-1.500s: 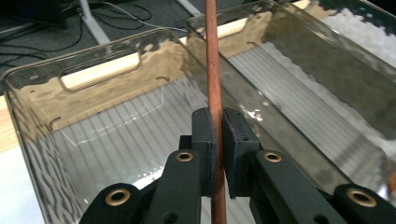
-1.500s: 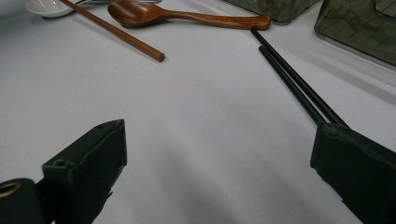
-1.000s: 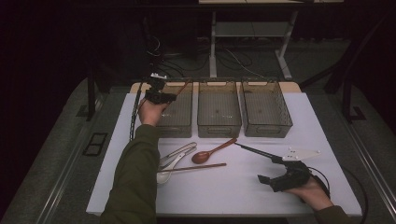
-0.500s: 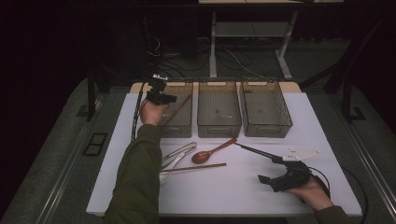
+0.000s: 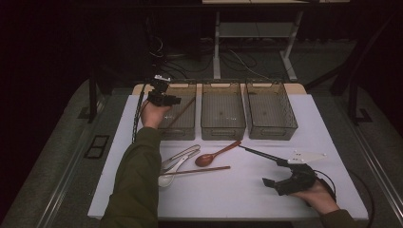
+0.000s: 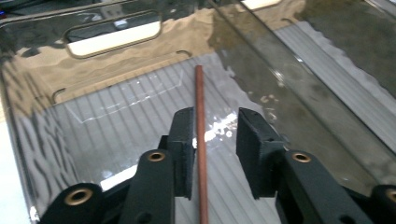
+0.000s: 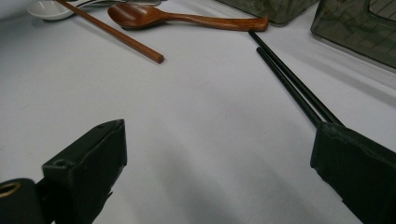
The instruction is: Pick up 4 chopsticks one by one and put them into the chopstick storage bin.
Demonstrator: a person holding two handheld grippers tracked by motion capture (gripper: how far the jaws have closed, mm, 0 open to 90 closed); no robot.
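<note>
My left gripper (image 5: 164,97) (image 6: 215,122) hangs over the left clear bin (image 5: 185,129) (image 6: 107,121). Its jaws have just been opening. A brown chopstick (image 5: 179,114) (image 6: 199,102) runs between them, close against the left pad with a gap to the right pad, and lies slanted in the bin. My right gripper (image 5: 273,172) (image 7: 219,140) rests wide open on the white table (image 5: 237,194) at the front right. A pair of black chopsticks (image 5: 259,153) (image 7: 285,79) ends at its right jaw.
Two more clear bins, middle (image 5: 222,128) and right (image 5: 272,130), stand beside the left one. On the table lie a wooden spoon (image 5: 216,154) (image 7: 187,21), a second brown chopstick (image 5: 199,170) (image 7: 116,33), metal tongs (image 5: 179,156) and a white spoon (image 5: 166,179).
The brown chopstick now shows slanted inside the left bin below the left gripper. Both hands have kept their places.
</note>
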